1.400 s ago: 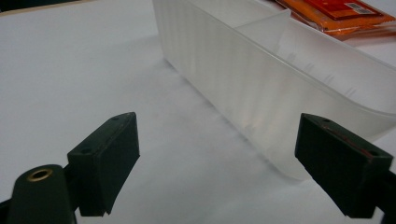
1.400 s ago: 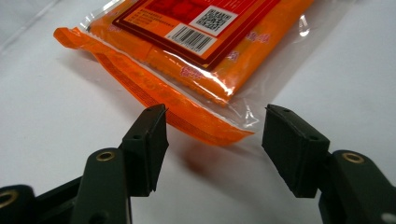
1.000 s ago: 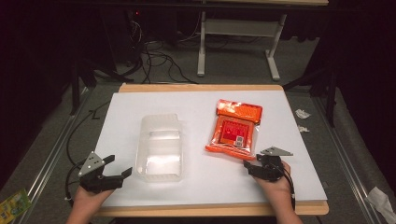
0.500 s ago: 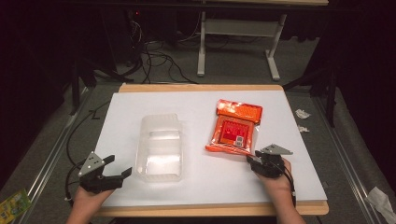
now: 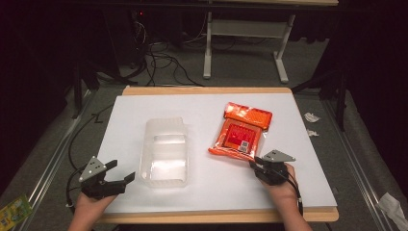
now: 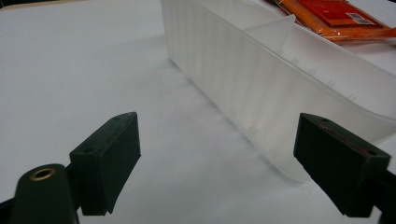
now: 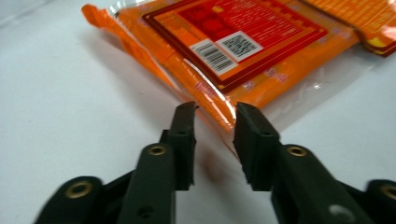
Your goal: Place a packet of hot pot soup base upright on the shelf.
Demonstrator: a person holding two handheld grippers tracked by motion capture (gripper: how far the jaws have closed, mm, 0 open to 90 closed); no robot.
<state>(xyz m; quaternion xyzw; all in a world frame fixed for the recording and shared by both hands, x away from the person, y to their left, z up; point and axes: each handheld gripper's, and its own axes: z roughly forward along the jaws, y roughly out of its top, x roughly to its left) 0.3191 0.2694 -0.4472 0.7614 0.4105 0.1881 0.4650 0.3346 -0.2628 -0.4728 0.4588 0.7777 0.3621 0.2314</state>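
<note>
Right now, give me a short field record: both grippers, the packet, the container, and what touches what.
left gripper: open, fingers wide, just left of the container's near end, holding nothing
right gripper: fingers narrowly apart around the packet's near clear edge; whether they touch it is unclear
orange packet: flat on the white tabletop, label up
clear plastic container: empty, upright, left of the packet, apart from it

An orange packet (image 5: 242, 131) lies flat on the white table (image 5: 202, 108), right of centre, its long side tilted slightly. It is a clear-edged plastic wrapper with a red label, a barcode and a QR code facing up. Its near corner (image 7: 219, 116) sits between the tips of the right gripper (image 7: 215, 122), whose jaws stand narrowly apart around it
</note>
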